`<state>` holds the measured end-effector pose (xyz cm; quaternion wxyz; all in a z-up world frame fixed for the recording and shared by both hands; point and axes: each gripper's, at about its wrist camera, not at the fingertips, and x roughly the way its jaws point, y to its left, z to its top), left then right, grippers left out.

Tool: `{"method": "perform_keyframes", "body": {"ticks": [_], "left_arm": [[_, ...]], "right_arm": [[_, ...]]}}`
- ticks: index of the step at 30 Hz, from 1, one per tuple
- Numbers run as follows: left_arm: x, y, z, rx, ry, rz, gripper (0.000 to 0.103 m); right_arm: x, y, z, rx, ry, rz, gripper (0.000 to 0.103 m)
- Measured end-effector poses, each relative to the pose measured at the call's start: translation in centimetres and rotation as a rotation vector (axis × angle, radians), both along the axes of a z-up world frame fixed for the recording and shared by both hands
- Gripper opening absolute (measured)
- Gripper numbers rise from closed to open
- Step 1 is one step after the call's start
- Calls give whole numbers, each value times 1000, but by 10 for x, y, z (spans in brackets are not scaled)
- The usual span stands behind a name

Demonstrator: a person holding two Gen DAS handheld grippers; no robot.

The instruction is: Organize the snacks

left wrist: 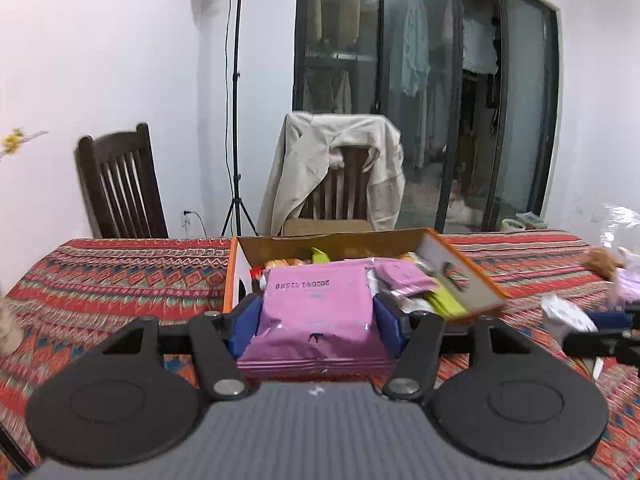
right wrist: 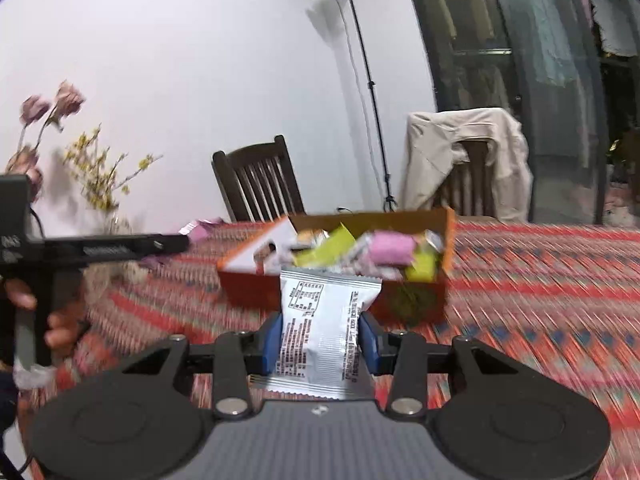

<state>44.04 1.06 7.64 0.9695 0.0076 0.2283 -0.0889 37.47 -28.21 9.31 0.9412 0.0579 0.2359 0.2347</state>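
Observation:
My left gripper [left wrist: 316,320] is shut on a pink snack packet [left wrist: 316,304], its blue pads pressing both sides, held above the patterned tablecloth just in front of an orange cardboard box [left wrist: 476,276]. The box holds several pink, yellow-green and silver packets. In the right wrist view my right gripper [right wrist: 322,340] is shut on a silver-white snack packet [right wrist: 324,320] with printed text, held upright before the same box [right wrist: 448,240]. The left gripper's body [right wrist: 100,248] and the hand holding it show at the left of that view.
The red patterned tablecloth [left wrist: 120,280] covers the table. Two dark wooden chairs [left wrist: 120,184] stand behind it, one draped with a beige jacket [left wrist: 332,168]. A light stand [left wrist: 236,120], a vase of flowers [right wrist: 92,176] at left, and loose packets [left wrist: 568,312] at right.

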Motion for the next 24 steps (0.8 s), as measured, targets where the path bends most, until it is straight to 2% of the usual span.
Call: {"method": "perform_keyframes", "body": {"ticks": [2,4,8,9,10,12,14,18,24], "left_arm": [[40,2,-9,9,28,15,63],[70,5,-20,-6,61,29,63],[113,6,-49,3,101,63,63],[120,6,-56,1,120,63,65],[127,4,-61,1,137,61,75],[129,5,-66,2,143,59,80],[124,7,-64,6,124,40,81],[115,16,-55,17,96,24,82],[104,14,-32,17,94,29,82]], "right_arm": [[48,17,6,-16,8,1,40],[90,39,5,-75,18,-7,40],[180,74,-17,-83,145,-19,40],[199,82,-23,-88,172,-25,40],[213,88,-28,-84,194,-26,40],[239,101,-40,-91,220,-41,44],[252,110,-49,-100,239,-67,65],[253,105,-53,-32,243,-76,66],[237,94,-36,-35,220,-109,66]]}}
